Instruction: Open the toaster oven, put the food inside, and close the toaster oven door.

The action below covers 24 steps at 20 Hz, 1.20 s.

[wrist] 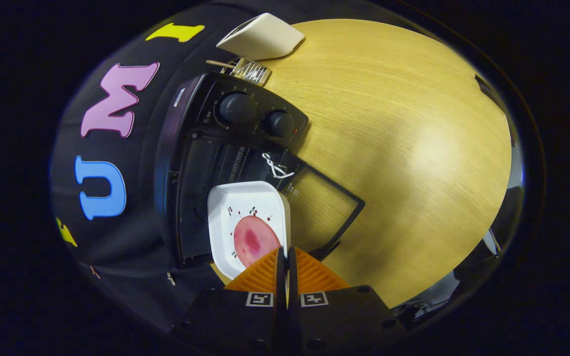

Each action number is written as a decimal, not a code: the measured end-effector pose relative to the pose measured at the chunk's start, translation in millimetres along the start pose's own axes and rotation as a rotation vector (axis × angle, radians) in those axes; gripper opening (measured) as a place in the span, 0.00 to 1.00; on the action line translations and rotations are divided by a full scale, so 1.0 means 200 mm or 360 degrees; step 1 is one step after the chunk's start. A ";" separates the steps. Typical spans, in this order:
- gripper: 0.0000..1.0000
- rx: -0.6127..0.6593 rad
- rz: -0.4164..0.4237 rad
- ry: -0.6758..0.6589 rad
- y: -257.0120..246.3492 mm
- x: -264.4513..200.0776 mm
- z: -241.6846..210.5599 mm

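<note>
tongs (285, 257) pinching plate (245, 212) rim, contact hidden

A round wooden desk (413, 148) with a pale grain carries everything in view. At its far edge lies a white, flat, rounded-corner object (261, 35), tilted. Just near of it sits a small wire rack (250, 70), with a thin wooden stick (219, 63) touching its left side. The dark booth wall (131, 163) hangs to the left of the desk.
</note>
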<state>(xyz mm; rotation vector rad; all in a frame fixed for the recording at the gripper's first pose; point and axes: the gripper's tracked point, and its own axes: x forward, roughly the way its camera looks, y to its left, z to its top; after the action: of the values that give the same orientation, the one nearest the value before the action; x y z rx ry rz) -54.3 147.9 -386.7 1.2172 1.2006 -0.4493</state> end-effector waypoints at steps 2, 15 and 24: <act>0.05 0.0091 -0.0002 -0.0046 0.08 0.06 -0.02; 0.05 0.0485 -0.0061 -0.0318 0.28 0.36 0.04; 0.59 0.0290 0.0104 -0.0127 0.33 0.29 -0.04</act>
<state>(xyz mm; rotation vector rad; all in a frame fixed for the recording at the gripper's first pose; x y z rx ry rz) 16.7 197.2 -406.3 1.3776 1.0661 -0.5628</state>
